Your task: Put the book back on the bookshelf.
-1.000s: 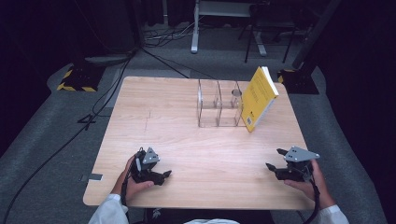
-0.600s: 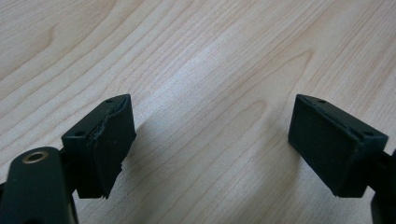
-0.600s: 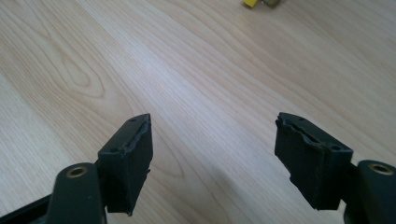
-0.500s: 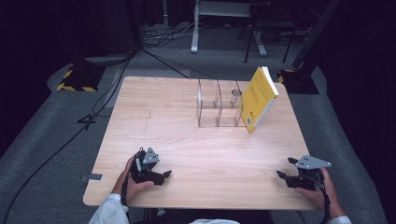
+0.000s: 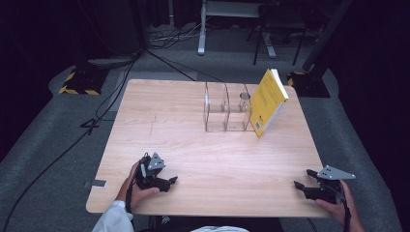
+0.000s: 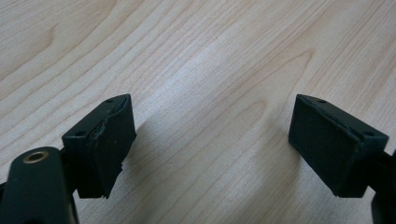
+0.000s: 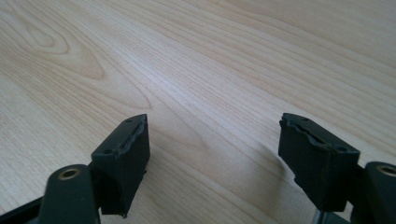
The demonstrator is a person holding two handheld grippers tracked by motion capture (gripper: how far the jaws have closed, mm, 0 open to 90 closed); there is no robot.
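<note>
Yellow book [image 5: 269, 100] leans left on clear organizer [image 5: 227, 113], spine up; both claws released, right widening.

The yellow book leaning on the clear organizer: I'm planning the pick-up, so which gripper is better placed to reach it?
Probably the right gripper: the yellow book leans on the clear organizer on the table's right half, and its jaws stand open and empty. The left gripper lies farther across.

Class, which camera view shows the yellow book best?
The high view: the yellow book stands tilted against the clear box at the table's far side. Both claw views look only at bare tabletop between their open jaws.
</note>
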